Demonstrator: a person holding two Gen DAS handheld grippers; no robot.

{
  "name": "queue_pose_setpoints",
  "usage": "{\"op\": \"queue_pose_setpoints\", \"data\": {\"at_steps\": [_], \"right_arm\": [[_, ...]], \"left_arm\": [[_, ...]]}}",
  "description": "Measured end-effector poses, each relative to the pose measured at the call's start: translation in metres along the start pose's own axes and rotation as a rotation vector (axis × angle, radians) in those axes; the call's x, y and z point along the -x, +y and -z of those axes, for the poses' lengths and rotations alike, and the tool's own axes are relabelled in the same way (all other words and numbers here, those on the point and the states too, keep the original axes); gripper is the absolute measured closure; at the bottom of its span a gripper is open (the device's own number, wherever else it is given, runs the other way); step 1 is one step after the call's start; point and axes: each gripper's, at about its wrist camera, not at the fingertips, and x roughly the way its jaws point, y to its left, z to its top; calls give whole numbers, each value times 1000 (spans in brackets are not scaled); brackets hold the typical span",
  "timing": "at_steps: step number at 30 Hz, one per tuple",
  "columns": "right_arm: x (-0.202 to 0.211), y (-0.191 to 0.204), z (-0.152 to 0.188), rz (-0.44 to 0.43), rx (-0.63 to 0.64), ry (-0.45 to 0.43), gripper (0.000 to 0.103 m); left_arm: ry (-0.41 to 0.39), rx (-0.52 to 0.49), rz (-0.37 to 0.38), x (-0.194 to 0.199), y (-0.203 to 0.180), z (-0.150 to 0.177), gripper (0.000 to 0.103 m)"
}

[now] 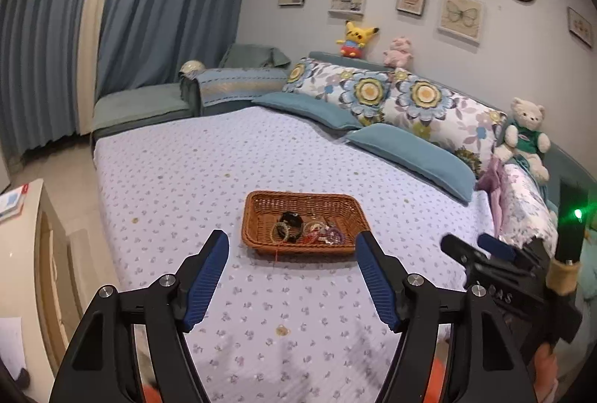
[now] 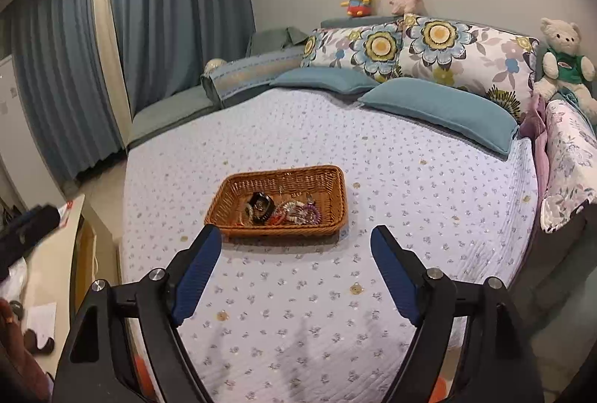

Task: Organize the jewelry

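Note:
A brown wicker basket sits on the bed and holds a heap of jewelry: a black band, bead bracelets, red and purple pieces. It also shows in the right wrist view with the jewelry inside. A red thread hangs over its front rim. My left gripper is open and empty, just in front of the basket. My right gripper is open and empty, in front of the basket; it also shows at the right of the left wrist view.
The bed has a floral quilt, blue pillows and flowered cushions at the head. A teddy bear sits at the right. A pale bedside cabinet stands left of the bed. Curtains hang at the back left.

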Motion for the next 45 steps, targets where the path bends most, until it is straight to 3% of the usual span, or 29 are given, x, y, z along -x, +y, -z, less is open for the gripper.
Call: {"op": "queue_pose_setpoints", "data": {"at_steps": [7, 13, 27, 36, 45], "right_arm": [[-11, 17, -7, 60, 36, -38, 19], [-36, 13, -24, 93, 10, -62, 19], [-85, 8, -25, 116, 113, -11, 16], [-169, 0, -26, 77, 138, 34, 12], [-196, 13, 1, 69, 164, 2, 12]], "left_arm": [[-11, 5, 70, -20, 12, 2, 31], [-5, -58, 47, -68, 15, -9, 31], [31, -8, 74, -139, 17, -16, 31], [28, 7, 3, -202, 14, -10, 31], [64, 42, -26, -243, 30, 18, 31]]}}
